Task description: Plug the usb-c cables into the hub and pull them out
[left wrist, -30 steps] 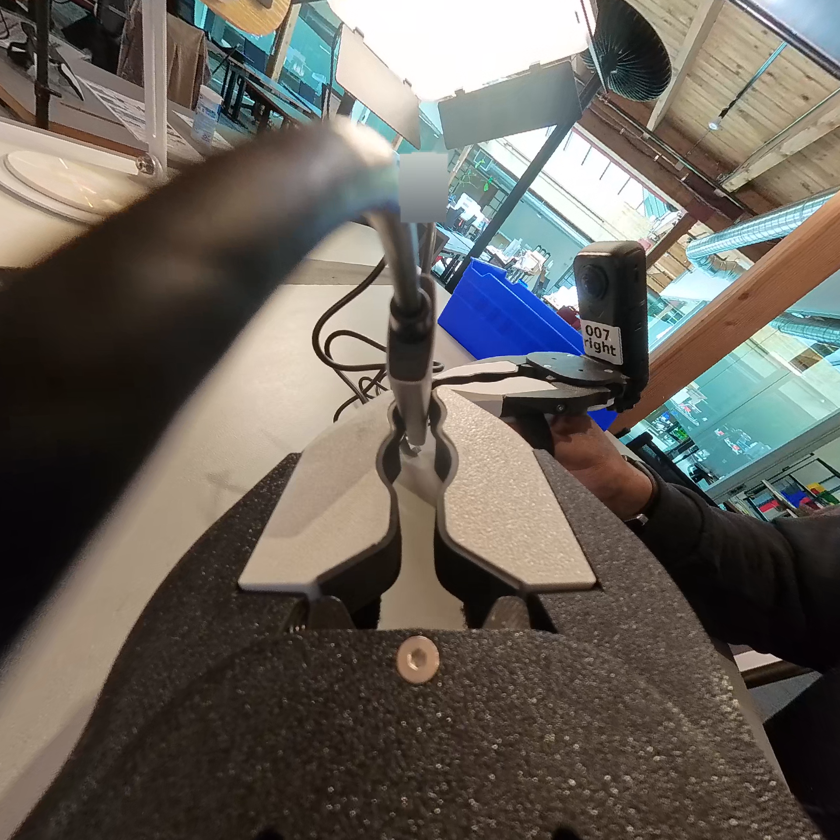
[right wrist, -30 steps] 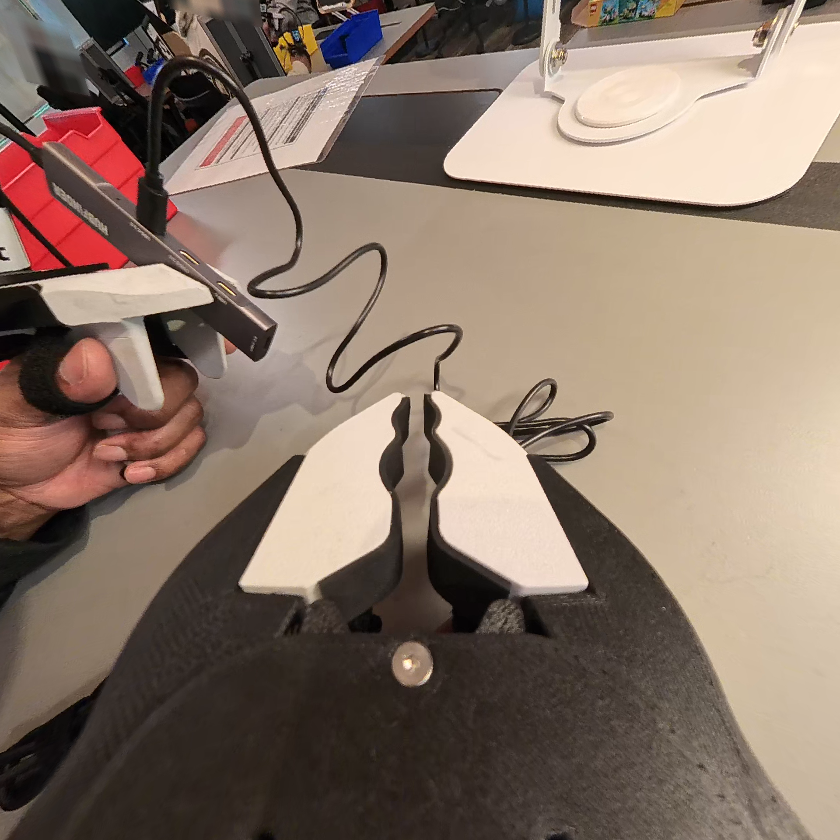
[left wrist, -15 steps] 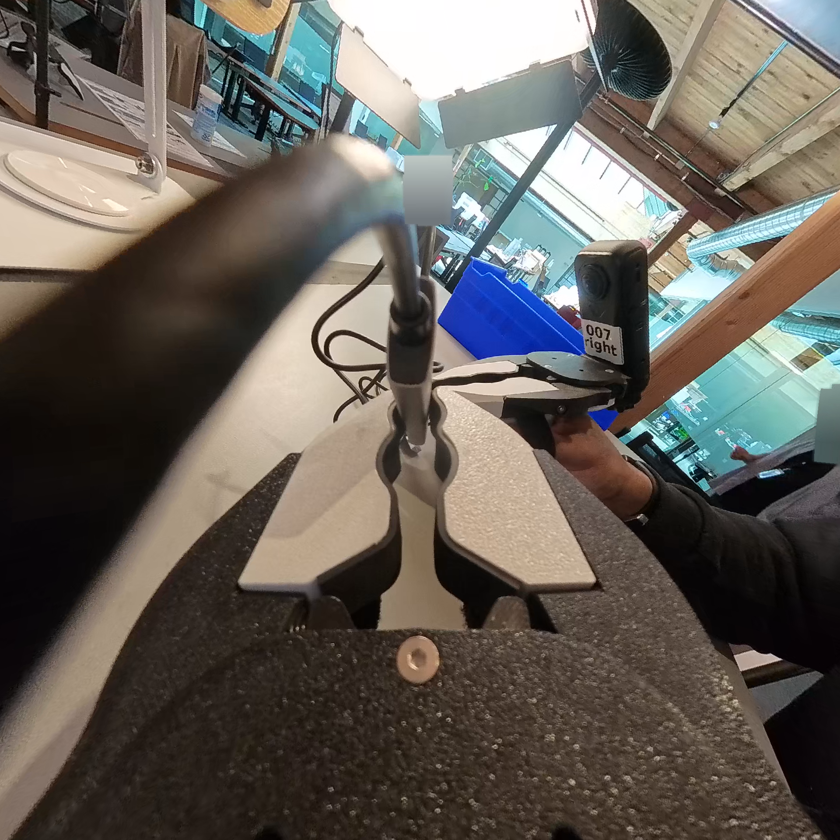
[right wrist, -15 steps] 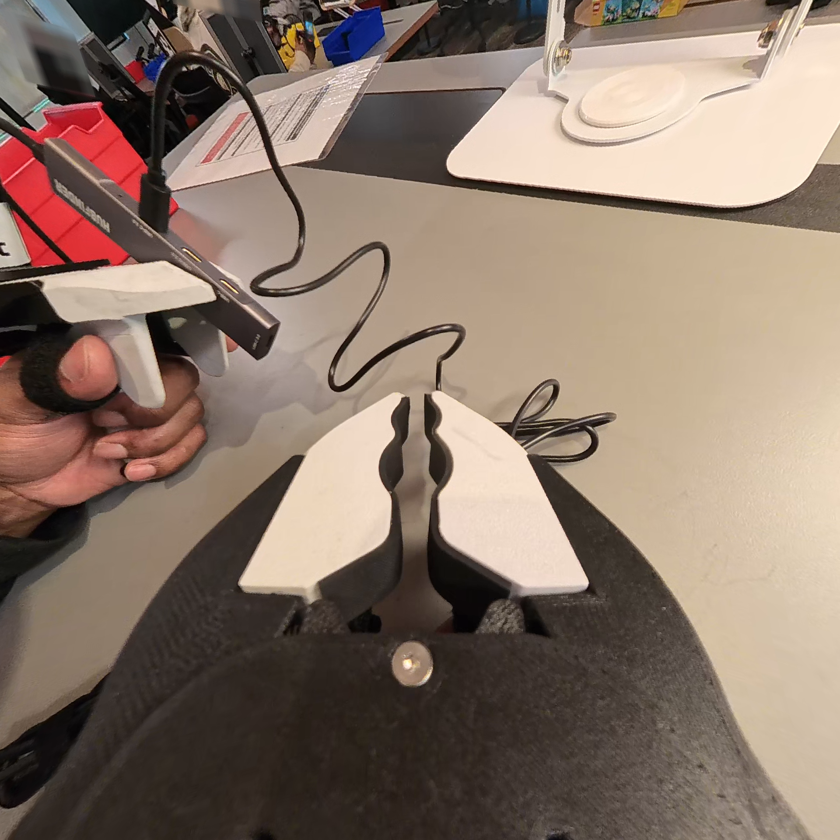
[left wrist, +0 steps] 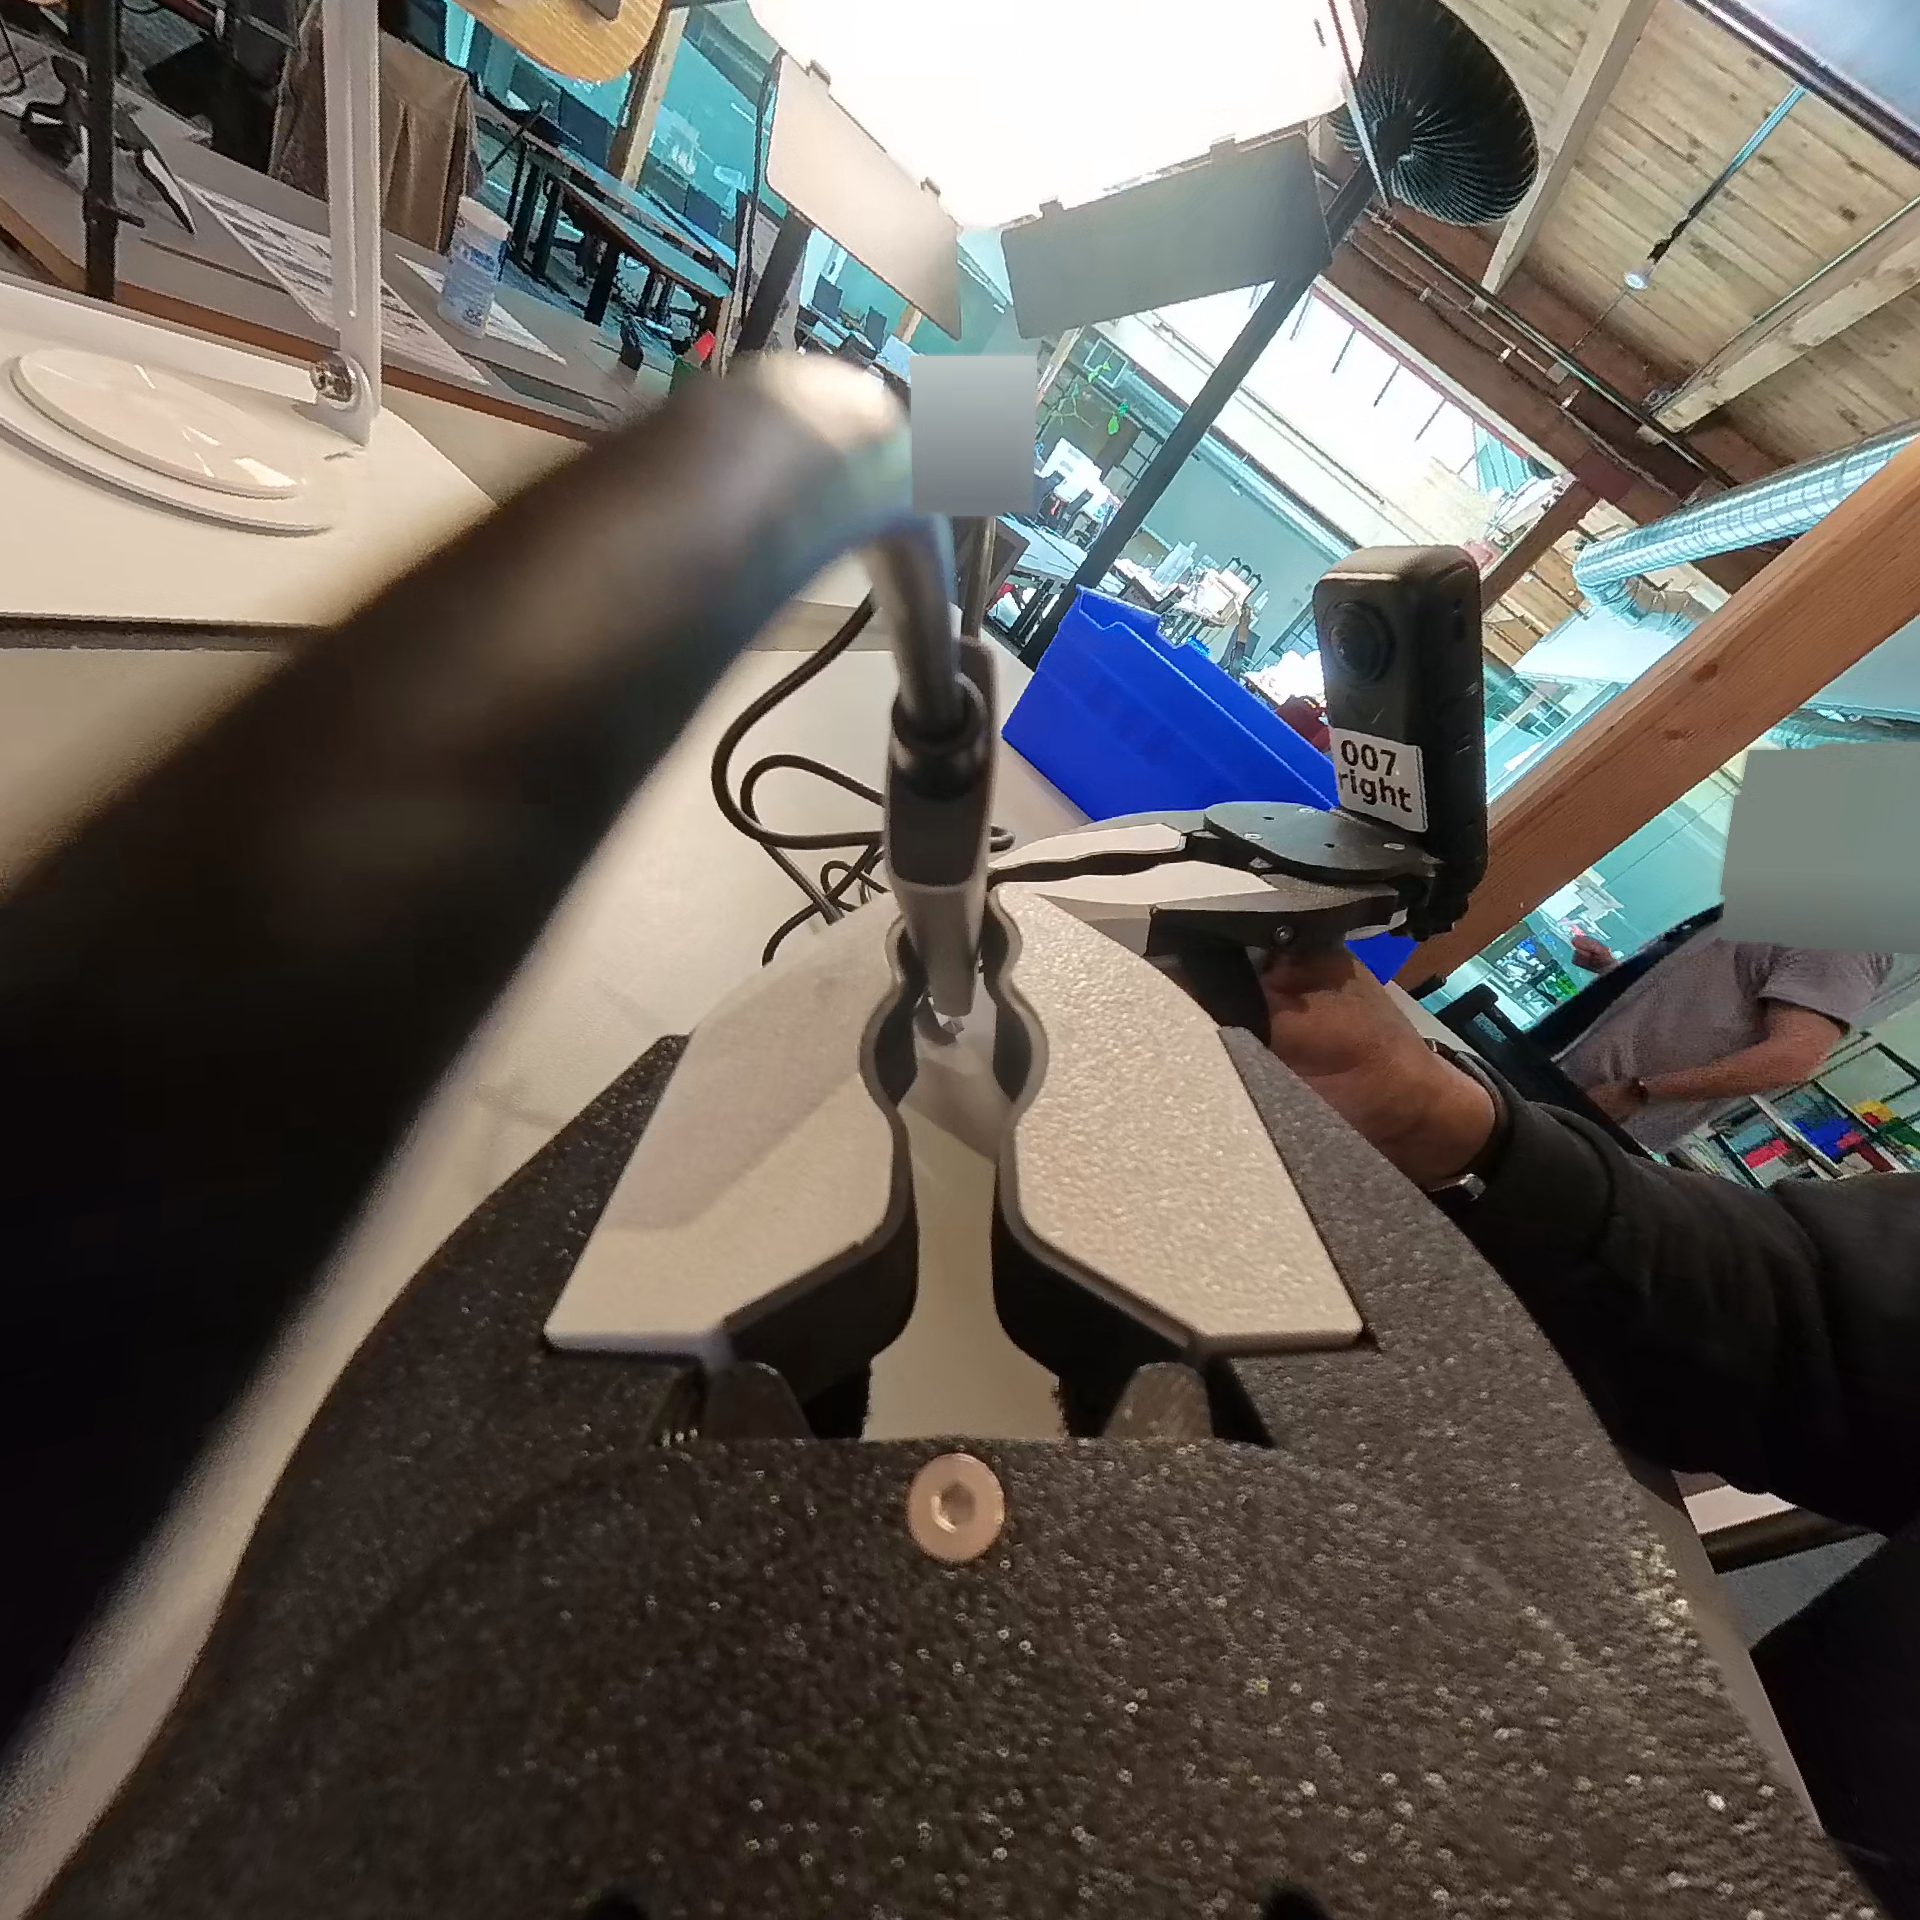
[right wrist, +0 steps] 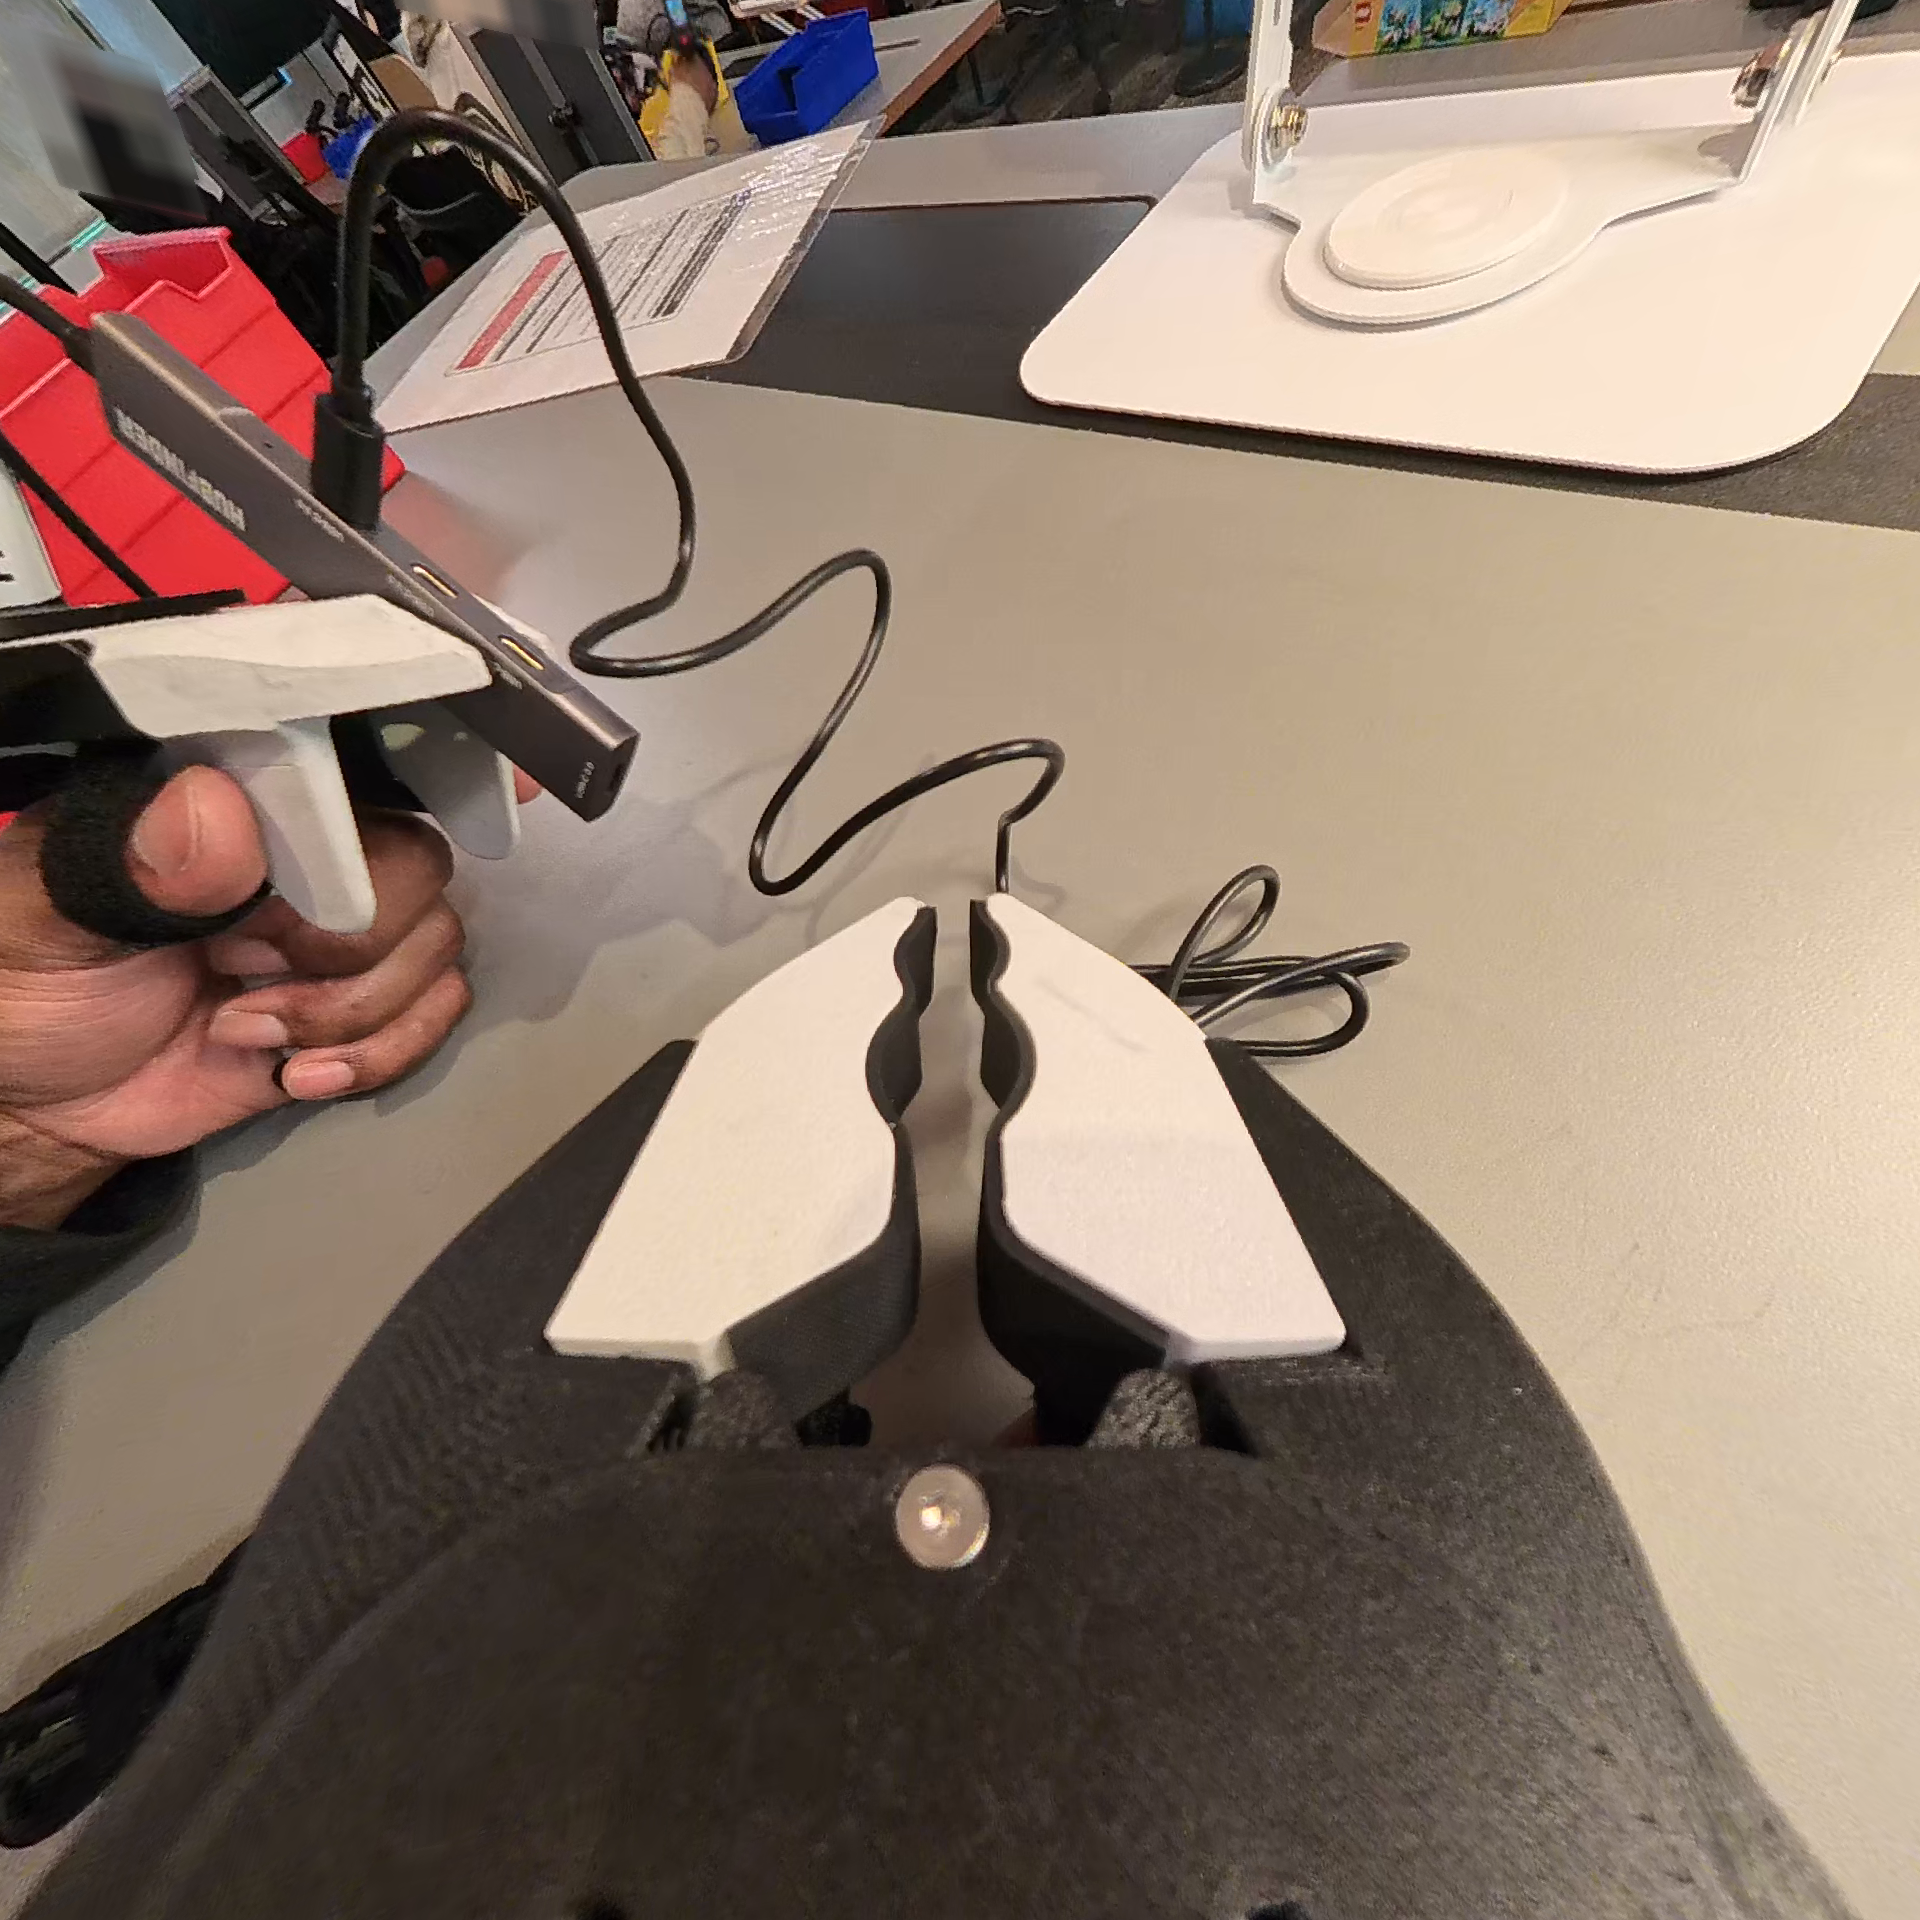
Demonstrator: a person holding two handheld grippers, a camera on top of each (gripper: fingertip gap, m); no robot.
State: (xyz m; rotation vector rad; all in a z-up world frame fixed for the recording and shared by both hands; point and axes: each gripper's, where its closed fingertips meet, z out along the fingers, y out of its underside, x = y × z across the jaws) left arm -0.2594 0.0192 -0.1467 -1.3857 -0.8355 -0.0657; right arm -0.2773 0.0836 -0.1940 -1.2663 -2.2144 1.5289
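My left gripper [left wrist: 951, 935] is shut on a slim grey usb-c hub [left wrist: 940, 914] and holds it above the grey table. In the right wrist view the hub [right wrist: 312, 520] slants down to the right. A black cable plug [right wrist: 348, 457] sits in its top side. The black cable [right wrist: 831, 623] loops down to the table and passes behind my right fingertips. It arcs blurred past the left lens [left wrist: 416, 779]. My right gripper [right wrist: 954, 909] hovers low over the table, its jaws almost together, with nothing seen between them. It also shows in the left wrist view [left wrist: 1023, 868].
A loose cable coil [right wrist: 1278, 987] lies just right of my right fingertips. A white stand base [right wrist: 1455, 312], a black mat [right wrist: 935, 281] and a laminated sheet [right wrist: 644, 281] lie farther back. A red bin [right wrist: 156, 416] is at the left, a blue bin [left wrist: 1143, 717] beyond the right gripper. About 9 cm separates my left fingertips from my right.
Both grippers stay almost still. The left keeps its hold on the hub and the cable stays plugged in. A person has come into the background of the left wrist view.
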